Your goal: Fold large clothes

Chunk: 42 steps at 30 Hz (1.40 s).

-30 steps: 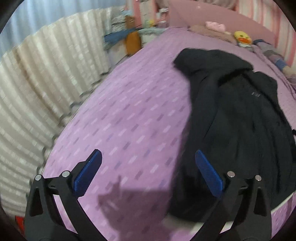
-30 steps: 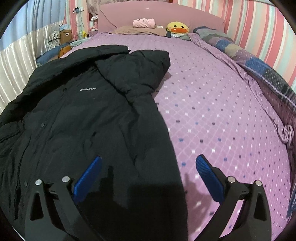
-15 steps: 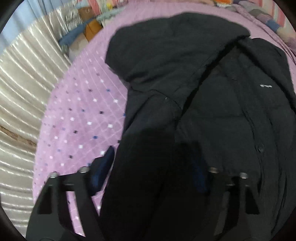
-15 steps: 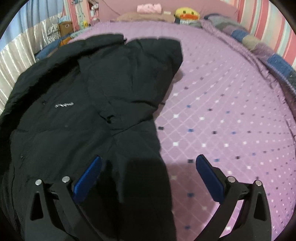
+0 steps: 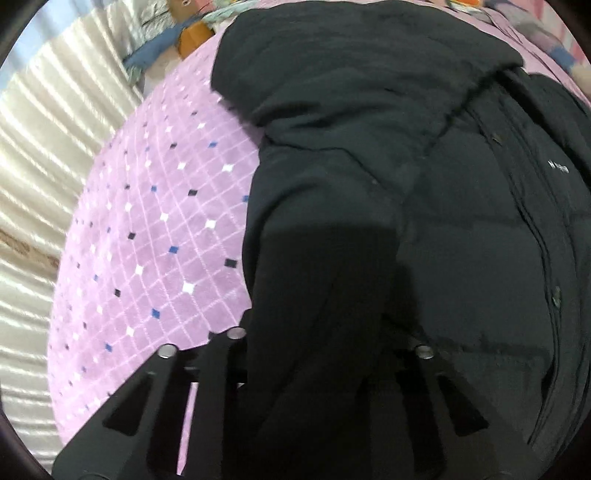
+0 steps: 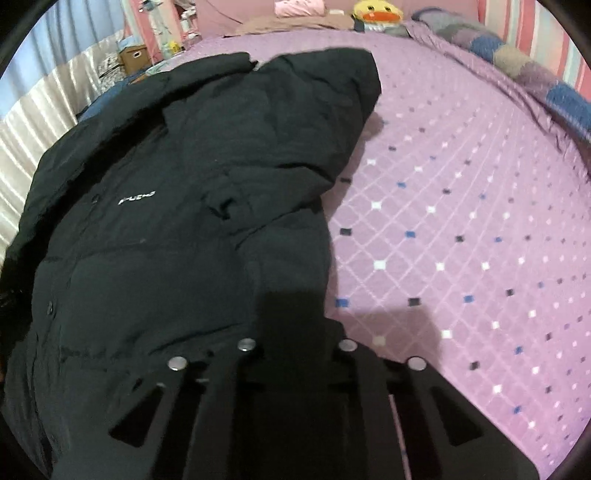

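A large black padded jacket (image 5: 424, 206) lies spread on a purple diamond-patterned bedspread (image 5: 155, 236). It also shows in the right wrist view (image 6: 177, 229), with a small white chest logo. My left gripper (image 5: 325, 332) is shut on the jacket's left side edge; black fabric fills the space between the arms and hides the pads. My right gripper (image 6: 295, 332) is shut on the jacket's right side edge near the bedspread (image 6: 461, 229). The jacket's hood lies at the far end.
Pale pleated curtains (image 5: 48, 155) run along the left of the bed. A cardboard box (image 6: 133, 59) and clutter stand beyond the far left corner. A yellow duck toy (image 6: 376, 14) and pink pillow lie at the headboard. A patchwork quilt (image 6: 535, 74) lies along the right edge.
Both grippers moved in over the jacket's side edges and went from wide open to shut on the black fabric. The blue pads are no longer visible.
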Tool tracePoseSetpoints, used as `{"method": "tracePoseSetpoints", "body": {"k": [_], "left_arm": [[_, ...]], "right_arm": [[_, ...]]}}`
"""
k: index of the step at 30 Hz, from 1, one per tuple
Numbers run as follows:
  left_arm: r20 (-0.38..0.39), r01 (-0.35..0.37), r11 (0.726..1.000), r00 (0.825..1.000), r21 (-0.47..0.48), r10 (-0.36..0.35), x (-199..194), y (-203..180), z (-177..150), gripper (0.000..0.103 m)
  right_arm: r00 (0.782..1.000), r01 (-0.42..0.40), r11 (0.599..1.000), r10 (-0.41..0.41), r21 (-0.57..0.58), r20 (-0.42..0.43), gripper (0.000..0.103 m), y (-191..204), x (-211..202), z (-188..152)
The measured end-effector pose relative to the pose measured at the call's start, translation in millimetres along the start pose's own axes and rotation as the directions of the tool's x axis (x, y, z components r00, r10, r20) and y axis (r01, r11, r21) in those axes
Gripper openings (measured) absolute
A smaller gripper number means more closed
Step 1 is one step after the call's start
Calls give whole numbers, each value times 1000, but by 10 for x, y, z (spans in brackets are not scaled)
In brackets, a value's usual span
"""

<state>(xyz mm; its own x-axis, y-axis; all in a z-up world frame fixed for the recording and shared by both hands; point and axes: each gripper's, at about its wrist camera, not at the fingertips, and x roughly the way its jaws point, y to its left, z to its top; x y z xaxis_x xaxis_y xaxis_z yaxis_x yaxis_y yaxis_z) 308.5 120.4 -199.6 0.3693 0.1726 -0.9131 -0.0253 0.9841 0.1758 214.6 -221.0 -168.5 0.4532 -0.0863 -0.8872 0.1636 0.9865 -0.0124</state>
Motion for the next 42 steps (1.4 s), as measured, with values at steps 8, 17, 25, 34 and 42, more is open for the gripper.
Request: {"method": "tracePoseSetpoints", "body": {"k": [8, 17, 25, 34, 42], "left_arm": [[66, 98, 995, 993, -7, -97, -651, -110, -321, 8], [91, 240, 967, 968, -86, -232, -1018, 384, -840, 11], [31, 279, 954, 960, -105, -278, -332, 380, -1088, 18], [136, 58, 998, 989, -5, -56, -918, 9, -1033, 79], [193, 46, 997, 980, 56, -56, -1143, -213, -589, 84]], "right_arm": [[995, 79, 997, -79, -7, 61, 7, -62, -541, -81], [990, 127, 991, -130, 43, 49, 8, -386, -1055, -645], [996, 85, 995, -85, 56, -8, 14, -499, -780, -881], [995, 67, 996, -71, 61, 66, 52, -569, -1108, -918], [991, 93, 995, -97, 42, 96, 57, -530, -1010, -374]]}}
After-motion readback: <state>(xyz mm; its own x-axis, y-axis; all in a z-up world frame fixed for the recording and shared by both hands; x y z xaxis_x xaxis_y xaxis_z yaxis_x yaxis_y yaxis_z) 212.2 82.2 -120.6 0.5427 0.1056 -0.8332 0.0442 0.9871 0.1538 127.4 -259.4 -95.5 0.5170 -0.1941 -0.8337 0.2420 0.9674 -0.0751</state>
